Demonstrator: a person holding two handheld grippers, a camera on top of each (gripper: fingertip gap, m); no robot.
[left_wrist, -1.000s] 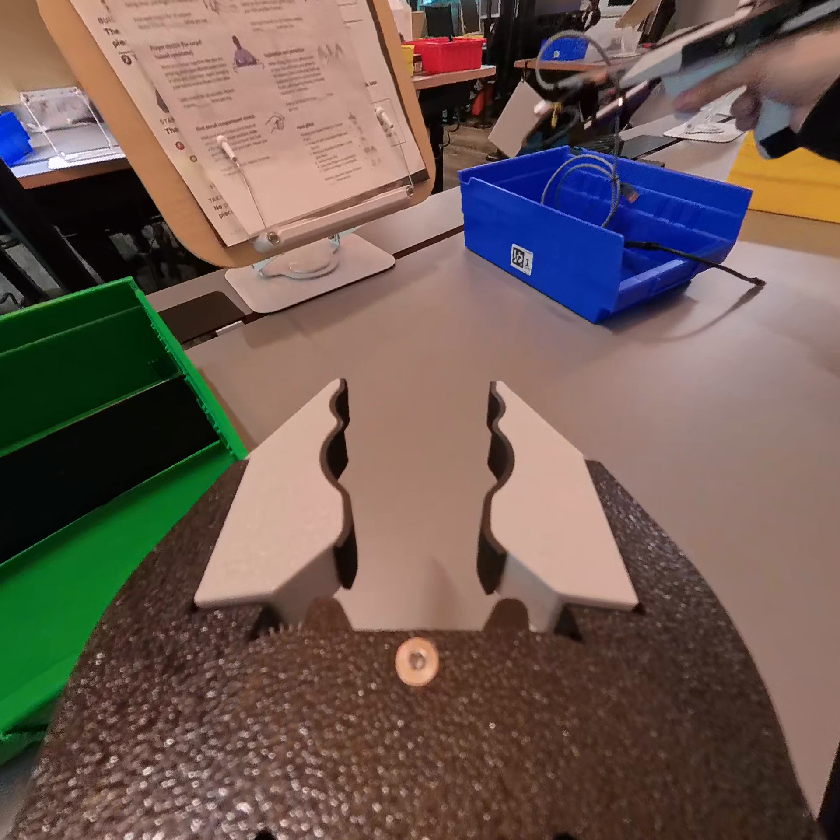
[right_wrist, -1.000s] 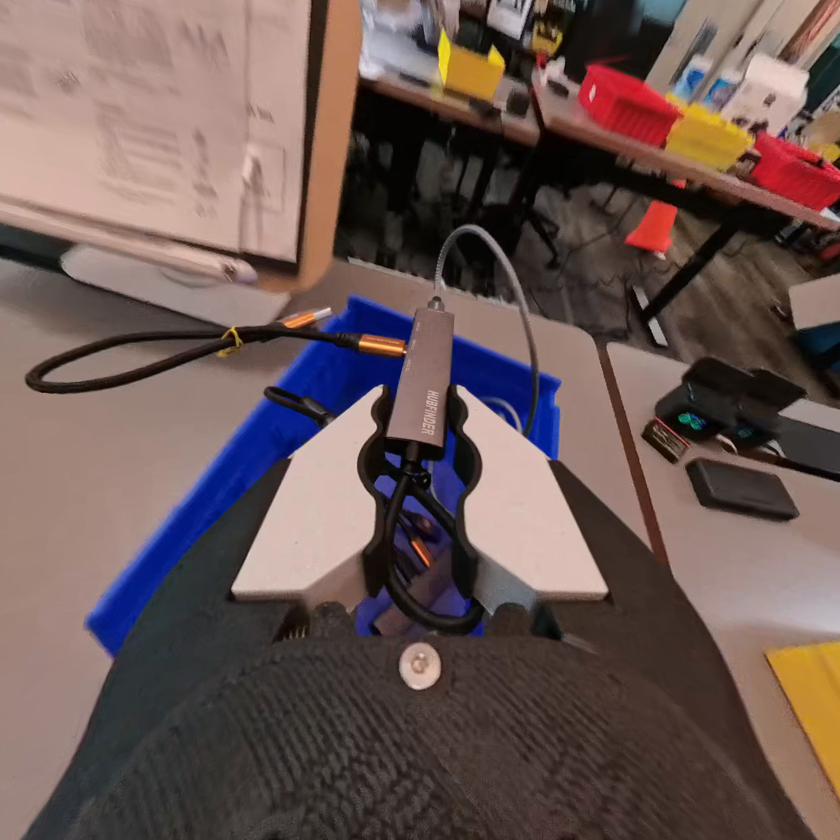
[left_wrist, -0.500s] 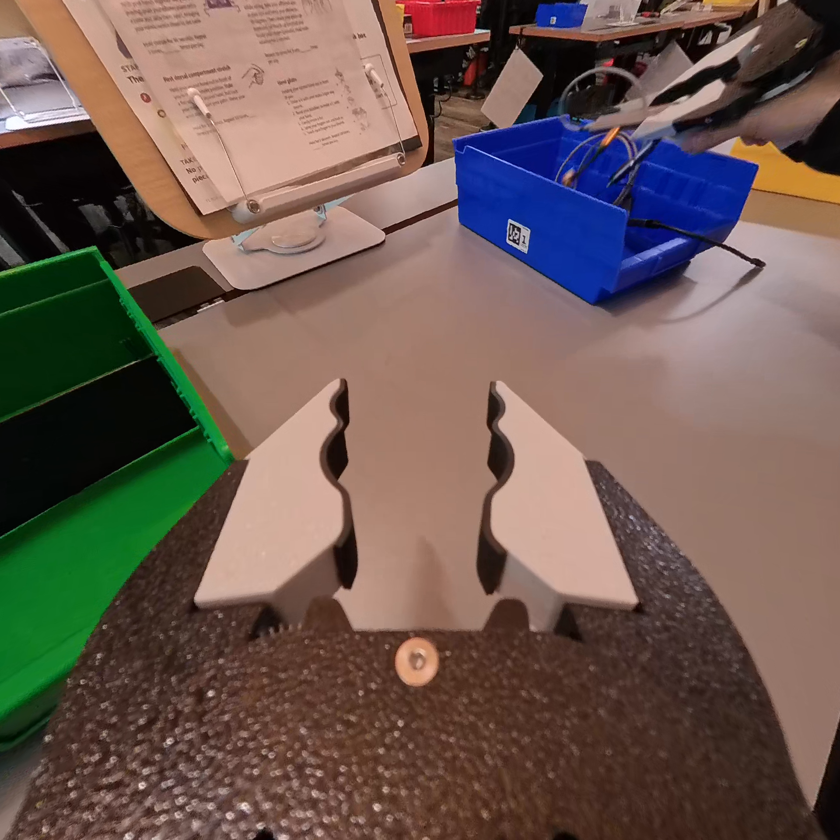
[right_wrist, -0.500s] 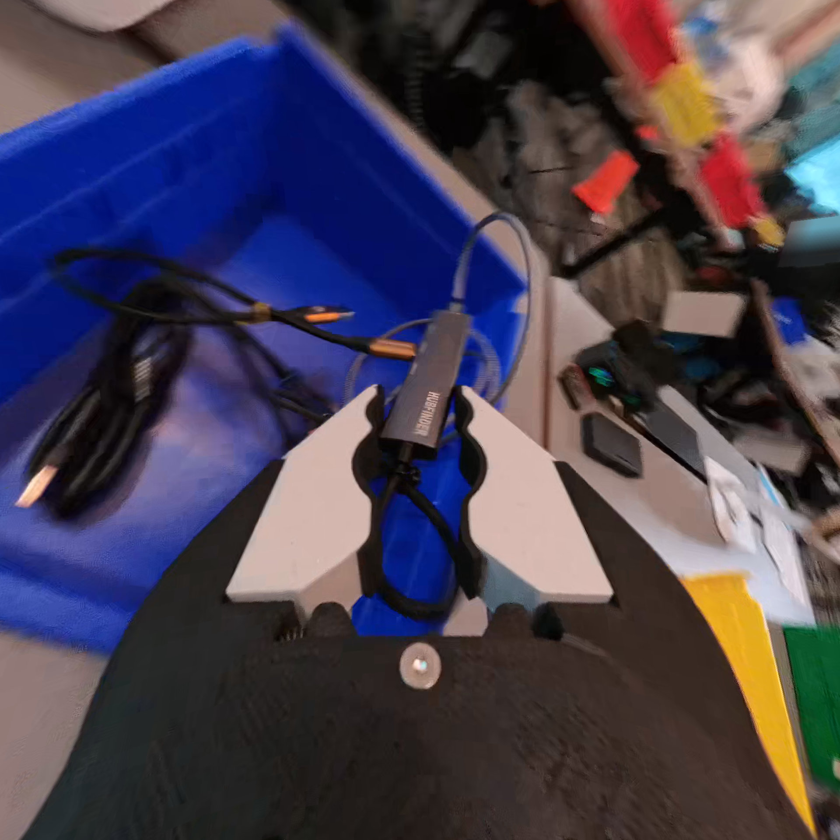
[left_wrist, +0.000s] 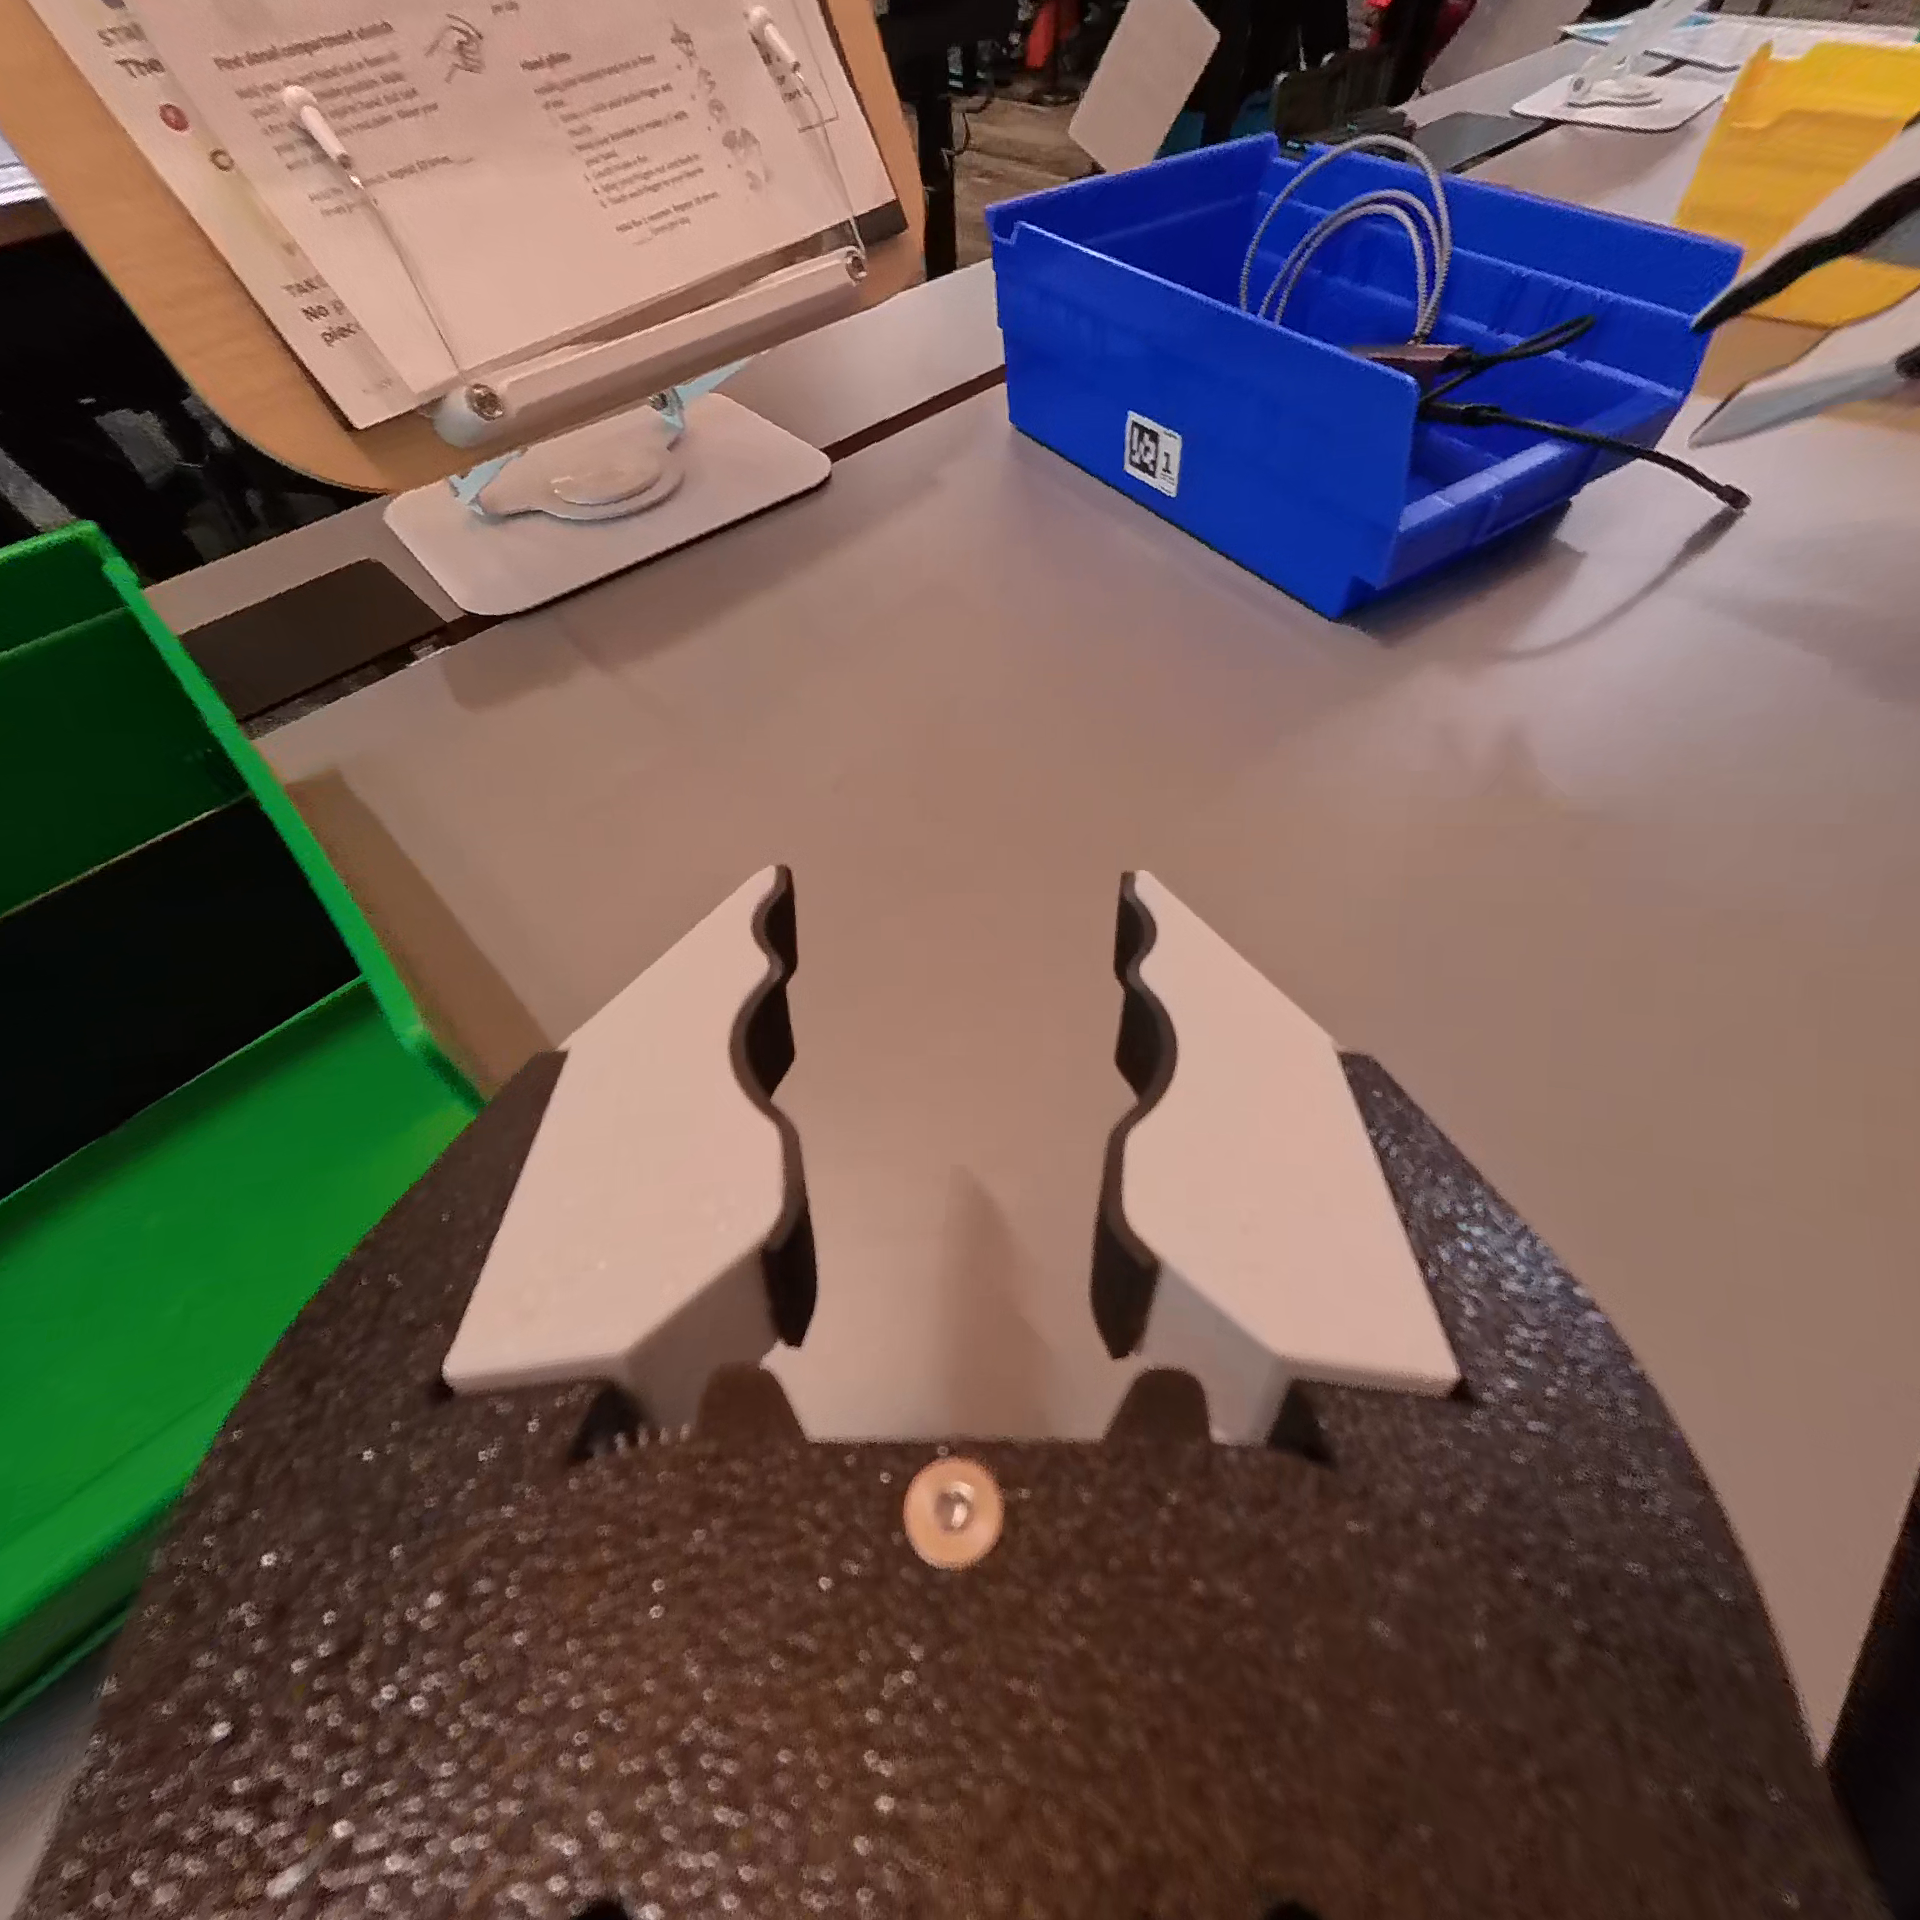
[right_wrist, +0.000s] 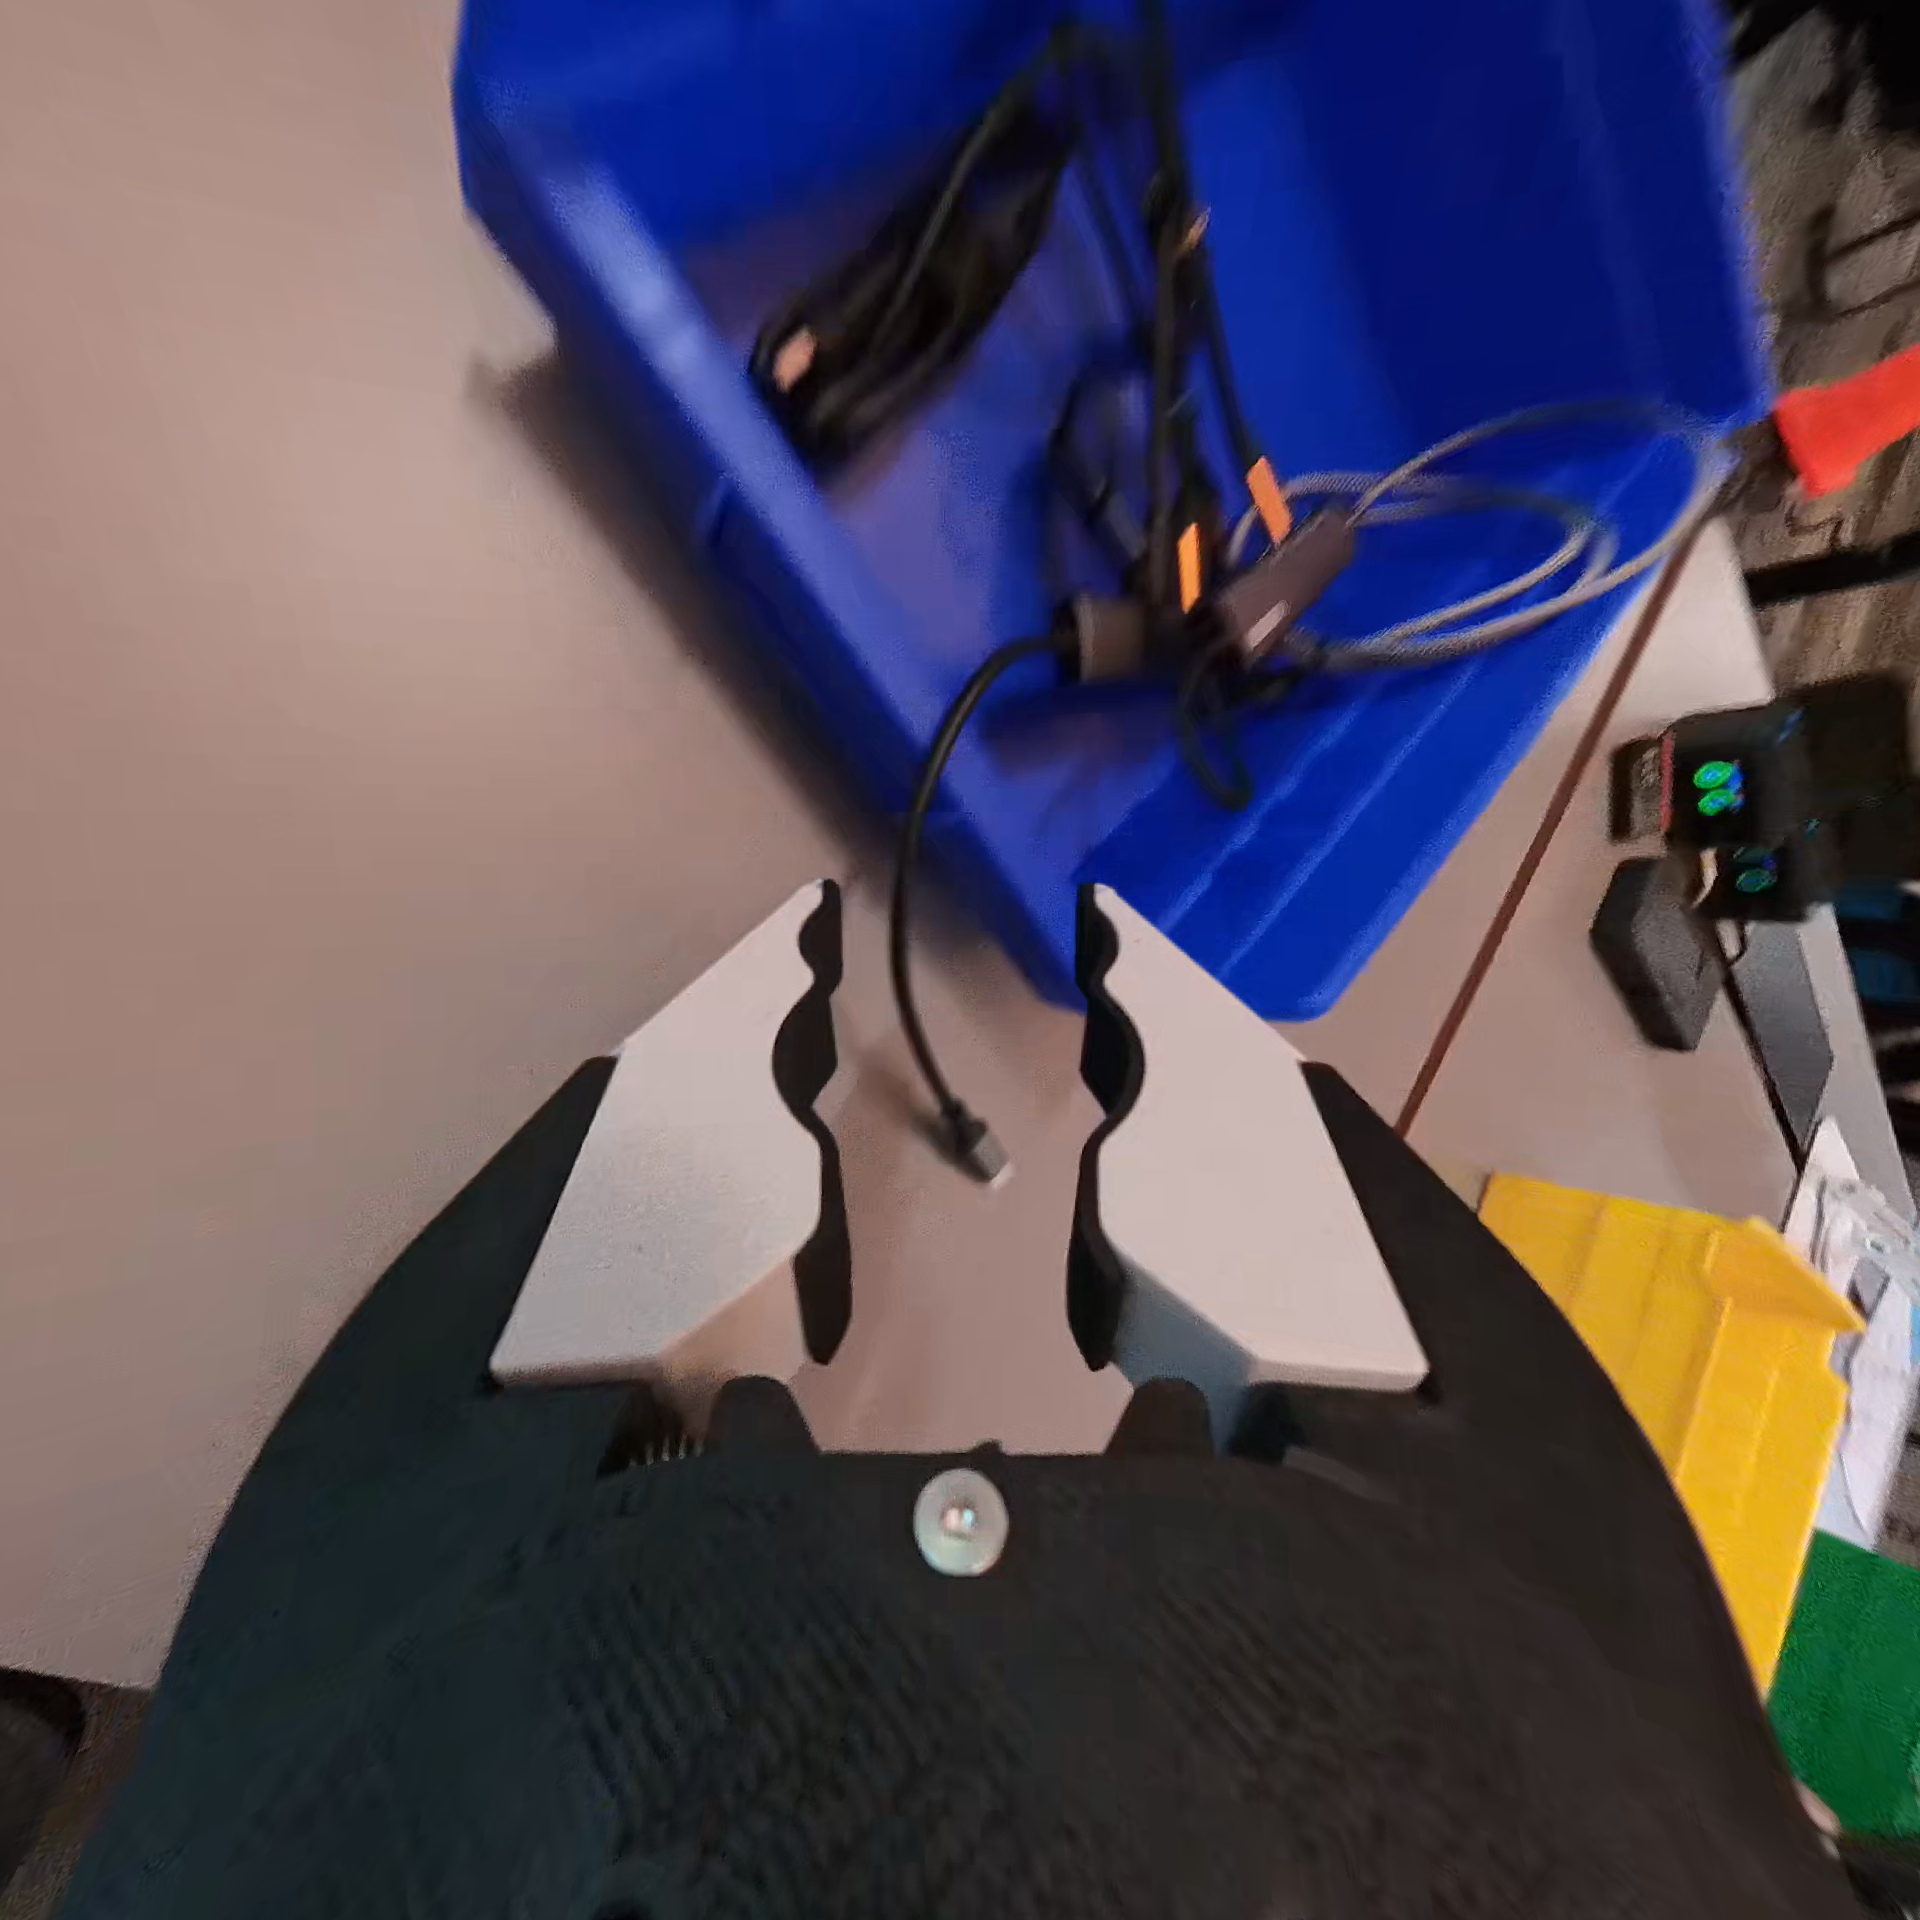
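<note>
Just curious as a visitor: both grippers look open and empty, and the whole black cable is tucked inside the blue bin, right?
Not quite. Both the left gripper and right gripper are open and empty, but the black cable hangs out over the blue bin wall, its plug lying on the table, as the right wrist view shows.

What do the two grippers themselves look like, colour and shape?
Both match. The left gripper and the right gripper each have a rough-textured black body with one silver screw at centre. Each carries two pale grey wedge-shaped fingers with wavy black inner pads. No cables, markings or sleeves show.
</note>
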